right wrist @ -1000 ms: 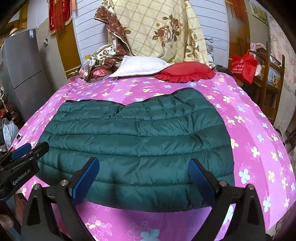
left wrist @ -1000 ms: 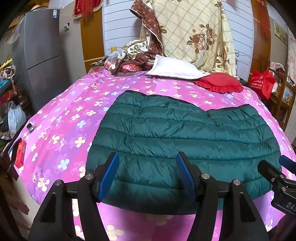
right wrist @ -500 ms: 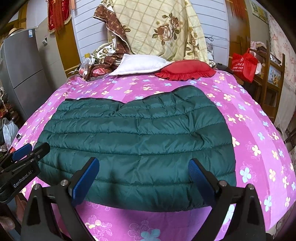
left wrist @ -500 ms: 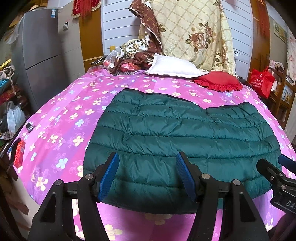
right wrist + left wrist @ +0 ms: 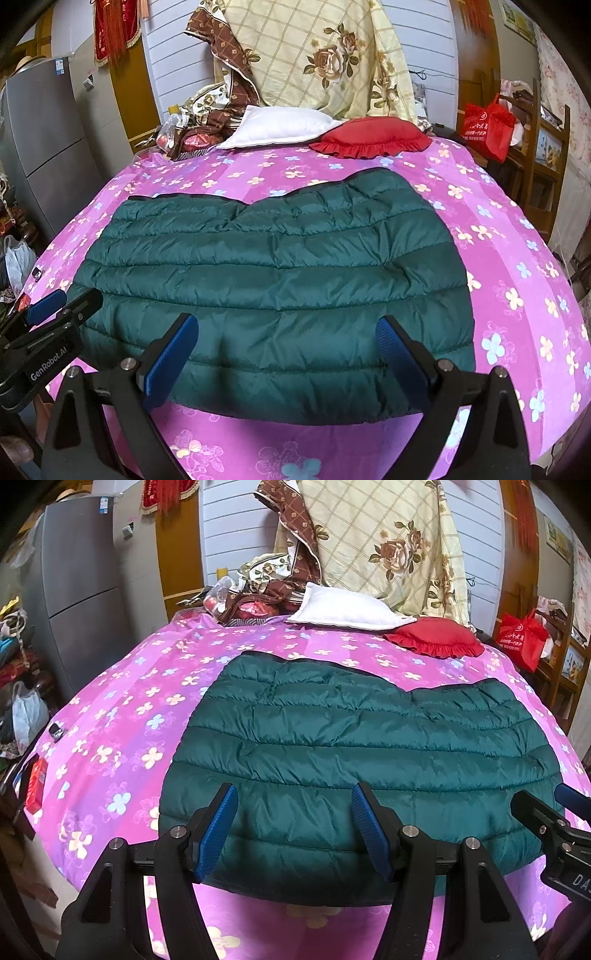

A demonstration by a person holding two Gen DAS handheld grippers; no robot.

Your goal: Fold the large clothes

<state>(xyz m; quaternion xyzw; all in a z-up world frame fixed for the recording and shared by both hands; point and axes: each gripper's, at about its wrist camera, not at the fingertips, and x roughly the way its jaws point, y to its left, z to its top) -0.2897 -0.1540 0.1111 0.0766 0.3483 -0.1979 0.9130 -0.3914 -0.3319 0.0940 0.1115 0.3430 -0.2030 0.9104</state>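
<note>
Dark green quilted puffer jacket (image 5: 354,760) lies flat, compact, on the pink flowered bedsheet (image 5: 110,738). Left gripper (image 5: 293,829) and right gripper (image 5: 286,354) hover over its near hem, jaws spread, holding nothing, probably lined up for a grab.

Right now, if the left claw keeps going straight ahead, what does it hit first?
Most likely the green down jacket, near its front hem; the open left claw points at it, though the gap is hard to judge.
</note>
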